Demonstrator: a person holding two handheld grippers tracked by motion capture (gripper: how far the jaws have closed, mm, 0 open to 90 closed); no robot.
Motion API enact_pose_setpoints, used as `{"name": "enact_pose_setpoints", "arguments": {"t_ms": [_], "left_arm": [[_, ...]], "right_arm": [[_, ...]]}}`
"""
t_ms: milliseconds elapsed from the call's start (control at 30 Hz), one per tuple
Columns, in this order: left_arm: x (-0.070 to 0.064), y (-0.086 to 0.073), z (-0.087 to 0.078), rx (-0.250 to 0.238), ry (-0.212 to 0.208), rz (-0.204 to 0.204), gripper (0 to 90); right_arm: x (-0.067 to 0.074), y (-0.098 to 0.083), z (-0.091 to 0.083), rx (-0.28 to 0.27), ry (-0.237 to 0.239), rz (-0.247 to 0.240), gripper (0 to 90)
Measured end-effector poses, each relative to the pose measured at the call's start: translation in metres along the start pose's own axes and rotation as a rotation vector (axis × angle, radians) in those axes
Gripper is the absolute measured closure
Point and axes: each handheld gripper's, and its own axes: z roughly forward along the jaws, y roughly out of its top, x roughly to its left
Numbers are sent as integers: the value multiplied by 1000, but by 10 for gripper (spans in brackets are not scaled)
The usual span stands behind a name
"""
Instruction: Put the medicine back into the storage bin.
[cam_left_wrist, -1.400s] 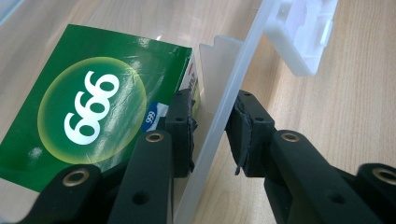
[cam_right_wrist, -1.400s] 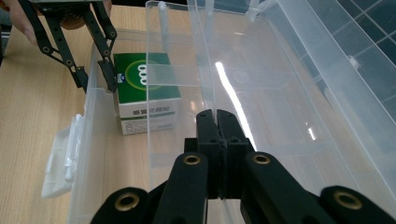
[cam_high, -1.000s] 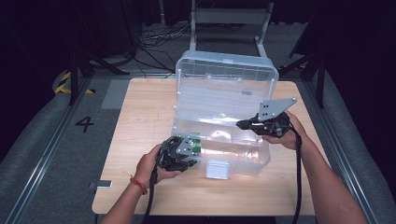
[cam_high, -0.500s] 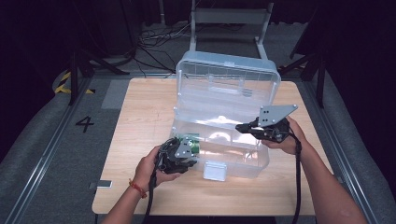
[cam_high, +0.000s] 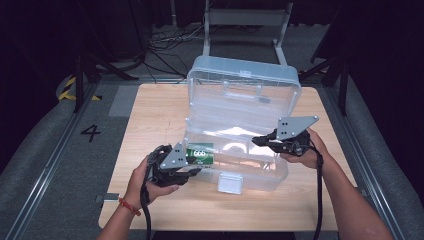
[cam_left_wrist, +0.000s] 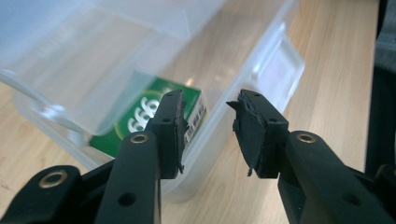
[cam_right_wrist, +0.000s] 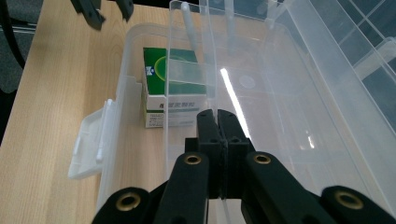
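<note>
**Wooden tabletop, clear bin, one green box inside**

Dark room all around, with a light wooden tabletop (cam_high: 150, 115) in the middle of it. The green box (cam_high: 200, 153) sits inside the clear plastic bin (cam_high: 240, 150), down in the near-left corner of the bottom section, right up against the bin's wall. The bin's lid (cam_high: 245, 80) stands open at the back, and its white latch (cam_high: 230, 182) hangs off the front.

Left tongs (cam_high: 192, 171) are just outside that corner, a bit above the tabletop. Their jaws have just been opening, and now there's a clear gap between them with nothing in it; the box is behind them, not touched.

Right tongs (cam_high: 257, 141) are closed tight on the thin clear inner tray (cam_right_wrist: 187, 70) that's tipped up inside the bin.
</note>
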Motion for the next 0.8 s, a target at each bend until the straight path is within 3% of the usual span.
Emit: {"name": "enact_pose_setpoints", "arguments": {"t_ms": [267,367,400,633,800], "left_arm": [[21,21,-19,-92,10,-47,646],[25,25,-19,-96,15,-54,638],[28,29,-18,-90,38,-53,640],[39,45,-18,-102,77,-38,629],[56,59,-18,-97,96,-32,629]], "right_arm": [[2,-1,-1,3,-1,-3,897],[3,-1,-1,2,-5,-3,897],[3,-1,-2,2,-7,-2,897],[5,-3,-1,0,1,-2,897],[7,-4,-2,-3,5,-1,897]]}}
